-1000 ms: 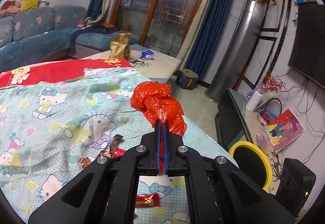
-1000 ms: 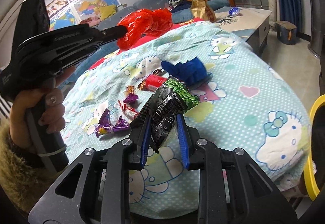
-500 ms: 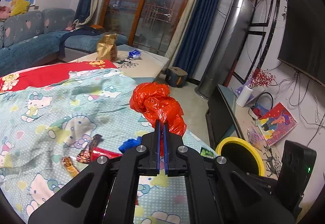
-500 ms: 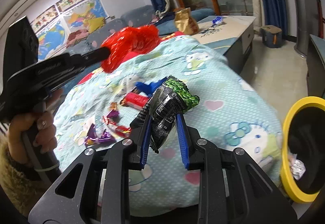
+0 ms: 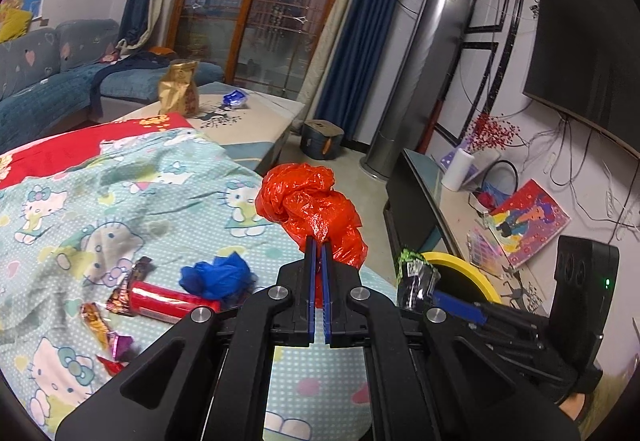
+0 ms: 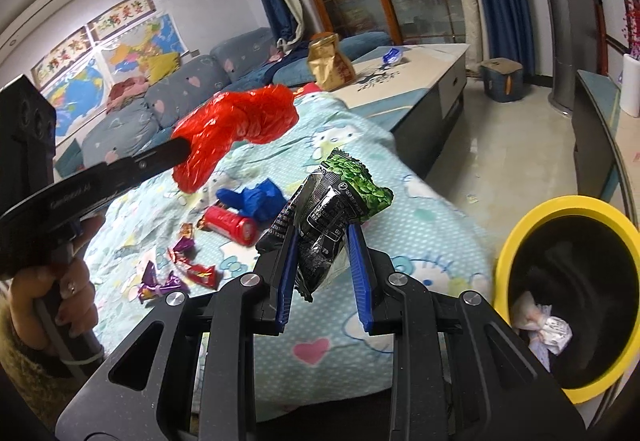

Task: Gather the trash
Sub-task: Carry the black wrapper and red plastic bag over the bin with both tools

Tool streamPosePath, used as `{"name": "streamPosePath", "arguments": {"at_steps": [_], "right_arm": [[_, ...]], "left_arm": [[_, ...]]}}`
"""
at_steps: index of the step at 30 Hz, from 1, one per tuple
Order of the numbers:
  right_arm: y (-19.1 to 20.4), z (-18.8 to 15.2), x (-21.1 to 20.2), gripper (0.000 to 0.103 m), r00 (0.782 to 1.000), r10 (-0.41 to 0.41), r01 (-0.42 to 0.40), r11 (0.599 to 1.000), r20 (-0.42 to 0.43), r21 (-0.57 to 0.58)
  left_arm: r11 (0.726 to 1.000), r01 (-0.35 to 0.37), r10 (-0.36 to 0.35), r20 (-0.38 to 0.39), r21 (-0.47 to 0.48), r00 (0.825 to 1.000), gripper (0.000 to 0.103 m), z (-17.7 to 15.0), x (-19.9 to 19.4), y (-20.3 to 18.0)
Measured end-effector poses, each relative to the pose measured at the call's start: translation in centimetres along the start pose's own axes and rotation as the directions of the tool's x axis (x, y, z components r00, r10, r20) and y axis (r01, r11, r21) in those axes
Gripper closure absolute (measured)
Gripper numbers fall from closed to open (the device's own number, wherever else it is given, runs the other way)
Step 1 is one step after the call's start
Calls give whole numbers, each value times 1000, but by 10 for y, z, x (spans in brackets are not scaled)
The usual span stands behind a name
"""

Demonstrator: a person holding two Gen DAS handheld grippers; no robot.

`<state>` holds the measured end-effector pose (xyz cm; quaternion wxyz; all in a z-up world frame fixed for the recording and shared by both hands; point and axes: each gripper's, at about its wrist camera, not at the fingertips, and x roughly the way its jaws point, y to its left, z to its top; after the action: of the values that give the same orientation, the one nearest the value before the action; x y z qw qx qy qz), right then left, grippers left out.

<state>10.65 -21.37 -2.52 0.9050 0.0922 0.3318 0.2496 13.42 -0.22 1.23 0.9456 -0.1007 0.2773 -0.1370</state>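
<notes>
Trash is in both of your claws at once, which saves a trip: your left claw (image 5: pixel 318 255) is clenched hard on a crumpled red plastic bag (image 5: pixel 310 207), blue pads almost meeting with only thin film between them, and your right claw (image 6: pixel 324 241) is clamped on a black-and-green snack packet (image 6: pixel 332 213), gripped around its lower half so the green top stands free above the pads. That packet is bulkier, so the jaws stand a little apart around it.

Both loads hang in the air over the near edge of the bed (image 6: pixel 432 237), clear of the cartoon-print sheet. The red bag is pinched by one fold with most of it bunched ahead of the claw tips; that hold is enough for something so light, though it may cling to the pads when you let go.

The yellow-rimmed bin (image 6: pixel 532 213) stands on the floor just past the bed's edge, on your right, with some pale crumpled waste already at the bottom. In the left wrist view your right claw and its packet sit closer to the rim than the red bag does, so I would judge the packet goes in first; you need to carry it over the mouth before you loosen the jaws.

Left behind on the bed are a blue crumpled bag (image 5: pixel 218 277), a red tube-shaped wrapper (image 5: pixel 168 299) just beside it, and several small candy wrappers (image 6: pixel 176 273) scattered nearby, so there is more collecting to do.
</notes>
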Motion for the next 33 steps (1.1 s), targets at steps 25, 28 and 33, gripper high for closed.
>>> {"name": "streamPosePath", "arguments": {"at_steps": [25,28,33], "right_arm": [[-62,0,-32,83,986,-159,157,987,47,47],[-68,-1,-36,83,983,-175,172,984,50,55],[-78,-2,-43,83,978,-200,196,978,54,66]], "left_arm": [[992,85,-81,-48,91,996,100,-15,15,-52],[990,96,-91,-54,100,994,100,-17,17,-59],[987,114,-107,-64,113,992,100,-19,21,-69]]}}
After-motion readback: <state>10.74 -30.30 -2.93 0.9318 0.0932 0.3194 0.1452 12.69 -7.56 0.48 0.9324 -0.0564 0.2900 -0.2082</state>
